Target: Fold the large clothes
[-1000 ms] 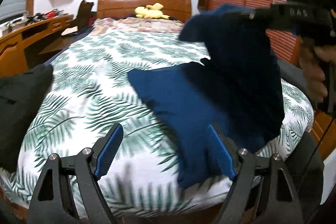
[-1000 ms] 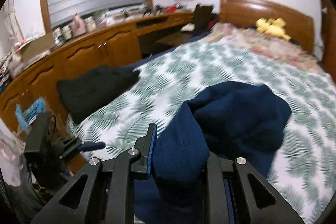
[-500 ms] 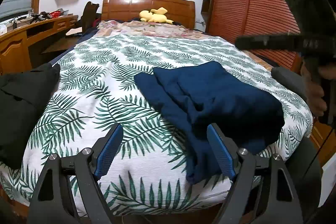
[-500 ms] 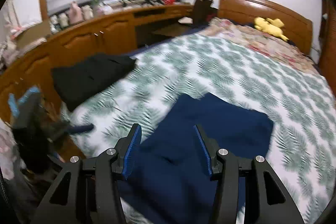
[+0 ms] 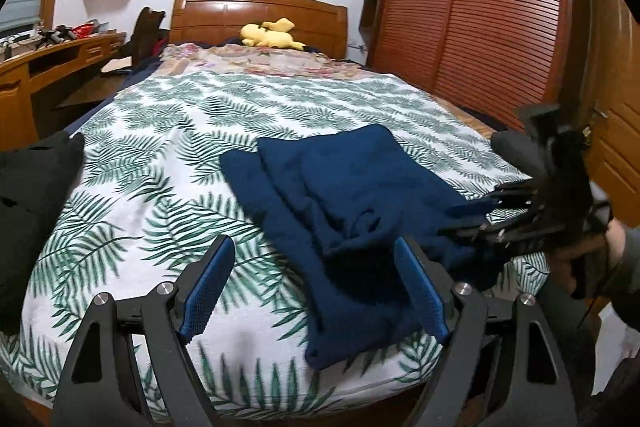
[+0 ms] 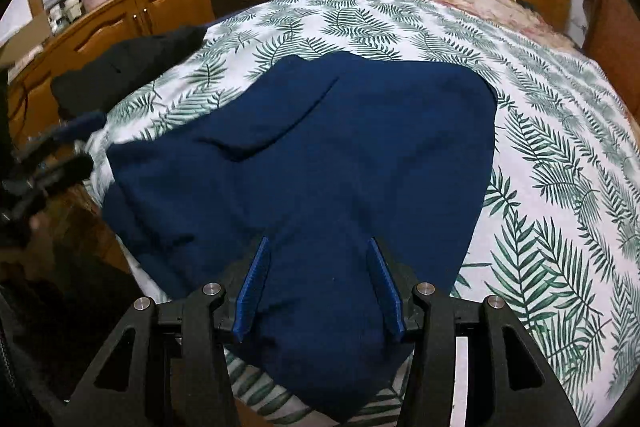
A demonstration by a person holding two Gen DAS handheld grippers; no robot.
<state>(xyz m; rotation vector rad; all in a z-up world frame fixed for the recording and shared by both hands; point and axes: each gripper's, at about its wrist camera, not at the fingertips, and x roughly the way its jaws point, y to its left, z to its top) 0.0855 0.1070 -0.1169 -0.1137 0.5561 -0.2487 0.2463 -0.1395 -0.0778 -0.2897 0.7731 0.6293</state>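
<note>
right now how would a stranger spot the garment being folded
Start at the wide bed with the white, green-fern-print cover. Near its foot lies the navy blue fleece garment, partly folded. The only other clothing, a black bundle, sits at the bed's left edge.

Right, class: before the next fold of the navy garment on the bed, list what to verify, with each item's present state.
1. Navy garment lying on the bed: ok.
2. Garment flat: not ok, creases near the front edge.
3. Left gripper open and holding nothing: ok.
4. Right gripper open, fingers either side of the cloth: ok.
5. Black garment apart from the navy one: ok.
6. Hem fully on the mattress: not ok, it overhangs the near edge.
</note>
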